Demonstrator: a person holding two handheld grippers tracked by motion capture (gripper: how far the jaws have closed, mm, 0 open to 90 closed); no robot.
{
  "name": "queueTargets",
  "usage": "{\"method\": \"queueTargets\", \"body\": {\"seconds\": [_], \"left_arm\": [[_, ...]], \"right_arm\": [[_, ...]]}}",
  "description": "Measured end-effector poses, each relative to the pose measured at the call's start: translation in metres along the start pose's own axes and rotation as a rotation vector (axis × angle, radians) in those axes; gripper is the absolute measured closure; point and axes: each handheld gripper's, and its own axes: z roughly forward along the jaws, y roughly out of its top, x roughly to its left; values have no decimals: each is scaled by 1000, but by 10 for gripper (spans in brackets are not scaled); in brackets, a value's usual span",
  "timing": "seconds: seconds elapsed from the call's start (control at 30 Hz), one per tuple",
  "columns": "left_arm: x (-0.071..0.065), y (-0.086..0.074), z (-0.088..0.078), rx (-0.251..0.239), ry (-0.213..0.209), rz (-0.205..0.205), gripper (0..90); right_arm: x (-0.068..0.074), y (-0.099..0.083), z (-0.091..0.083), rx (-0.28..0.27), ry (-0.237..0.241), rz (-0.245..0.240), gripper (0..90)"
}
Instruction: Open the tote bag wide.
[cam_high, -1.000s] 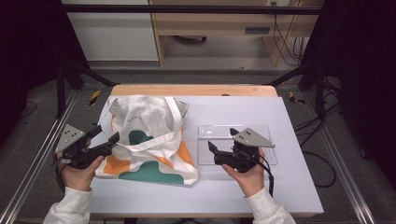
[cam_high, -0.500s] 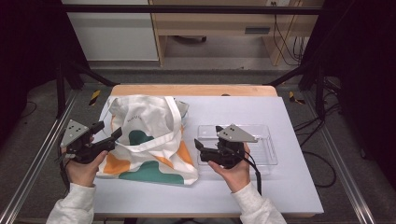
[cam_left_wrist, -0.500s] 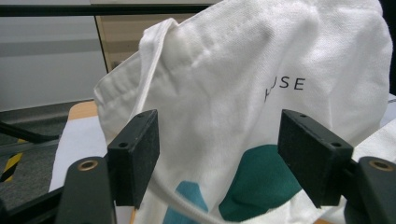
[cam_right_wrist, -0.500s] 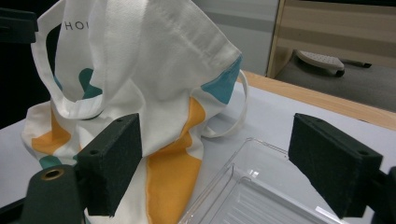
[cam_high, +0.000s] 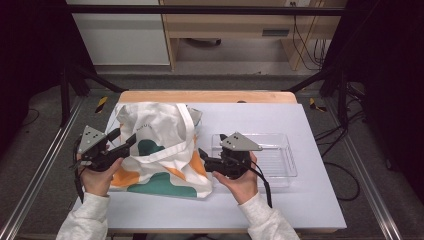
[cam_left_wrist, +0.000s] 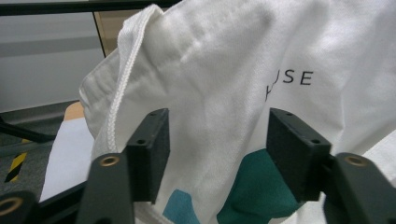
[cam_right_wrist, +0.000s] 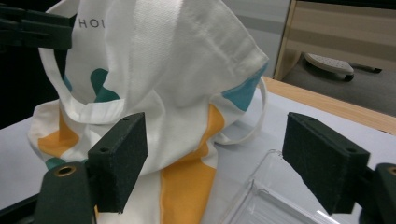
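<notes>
One white tote bag (cam_high: 160, 147) lies toward the surface's (cam_high: 300, 200) left edge, a clear tray (cam_high: 280, 160) beside it. Left tool (cam_left_wrist: 215, 154), jaws just closing yet gripping nothing, straddles the bag's near side; right tool (cam_right_wrist: 217, 163), also narrowing and empty, faces its right flank.

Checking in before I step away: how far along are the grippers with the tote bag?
Early. Done: both grippers have come up to the tote bag, left gripper at its left edge, right gripper at its right. In hand: both jaws have just been closing, no cloth pinched yet. Left: gripping the bag; the clear tray waits beside it.
</notes>
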Motion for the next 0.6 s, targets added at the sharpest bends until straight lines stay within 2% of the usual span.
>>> {"method": "queueTargets", "body": {"seconds": [0.2,0.4,0.6], "left_arm": [[-1,-5,4,38,1,18,503],[-3,-11,9,95,-15,32,656],[-5,-14,9,106,-17,47,748]], "right_arm": [[8,2,6,-1,33,-12,262],[21,2,21,27,70,-23,301],[29,4,33,26,85,-17,335]]}}
